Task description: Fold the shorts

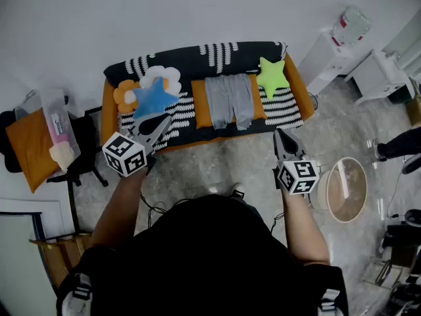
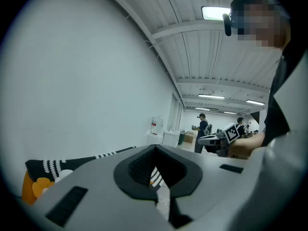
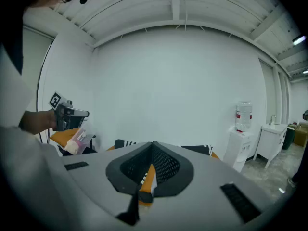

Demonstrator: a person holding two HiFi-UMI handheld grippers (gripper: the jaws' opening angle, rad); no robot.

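Grey shorts (image 1: 229, 100) lie spread flat on the middle of a black-and-white patterned sofa (image 1: 197, 130) with orange trim. My left gripper (image 1: 160, 126) is held in the air in front of the sofa's left part, jaws shut and empty. My right gripper (image 1: 281, 139) hovers over the floor in front of the sofa's right end, also shut with nothing in it. In the left gripper view my left gripper (image 2: 155, 170) has its jaws closed together, and in the right gripper view my right gripper (image 3: 151, 165) does too. Both are well short of the shorts.
A blue star cushion (image 1: 152, 96), a flower cushion (image 1: 125, 95) and a green star cushion (image 1: 272, 76) lie on the sofa. A chair with an orange cushion (image 1: 31, 147) stands at left, a round tub (image 1: 346, 189) at right, a water dispenser (image 1: 342, 35) behind.
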